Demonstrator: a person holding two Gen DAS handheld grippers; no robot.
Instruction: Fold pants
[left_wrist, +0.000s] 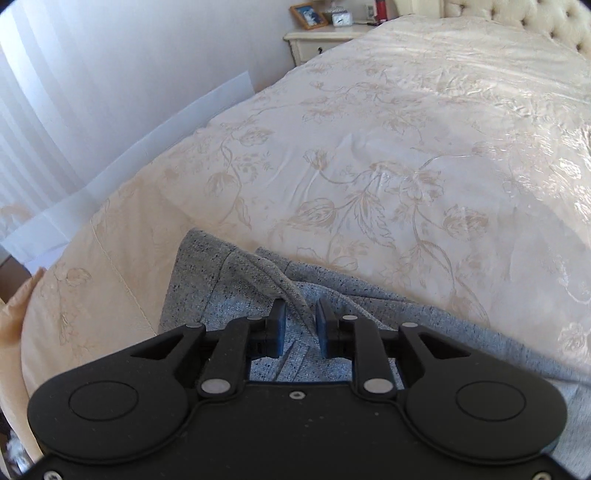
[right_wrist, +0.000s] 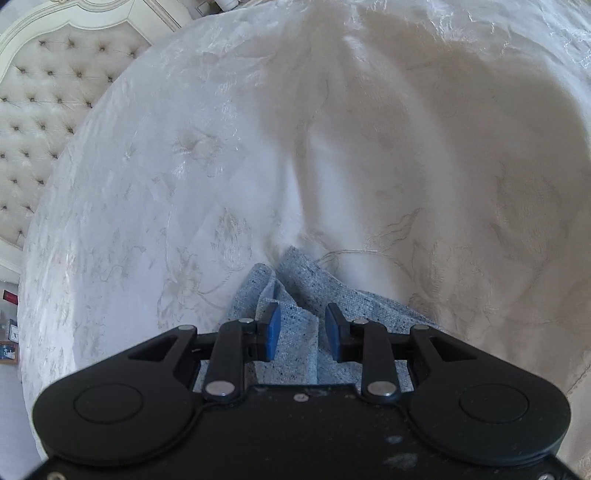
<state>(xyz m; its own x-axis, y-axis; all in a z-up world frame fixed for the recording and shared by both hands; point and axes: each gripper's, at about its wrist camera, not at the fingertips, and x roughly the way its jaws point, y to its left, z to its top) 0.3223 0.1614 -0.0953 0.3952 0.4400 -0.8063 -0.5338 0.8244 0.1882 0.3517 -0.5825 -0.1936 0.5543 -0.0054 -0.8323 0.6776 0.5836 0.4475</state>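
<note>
Grey speckled pants (left_wrist: 229, 280) lie rumpled on a cream floral bedspread (left_wrist: 369, 147), near its front edge. My left gripper (left_wrist: 300, 314) hovers just over them, jaws a little apart, with a raised fold of cloth running between the blue-padded fingers (left_wrist: 277, 325). In the right wrist view another bunched end of the pants (right_wrist: 295, 291) lies under my right gripper (right_wrist: 302, 325). Its jaws stand apart with a ridge of cloth between the pads (right_wrist: 272, 328). Neither pair of pads presses the cloth.
A white nightstand (left_wrist: 321, 40) with a framed photo and a clock stands at the far corner of the bed. A tufted headboard (right_wrist: 48, 92) sits behind the bed. A white curtain (left_wrist: 55, 92) hangs on the left, beside the bed's left edge.
</note>
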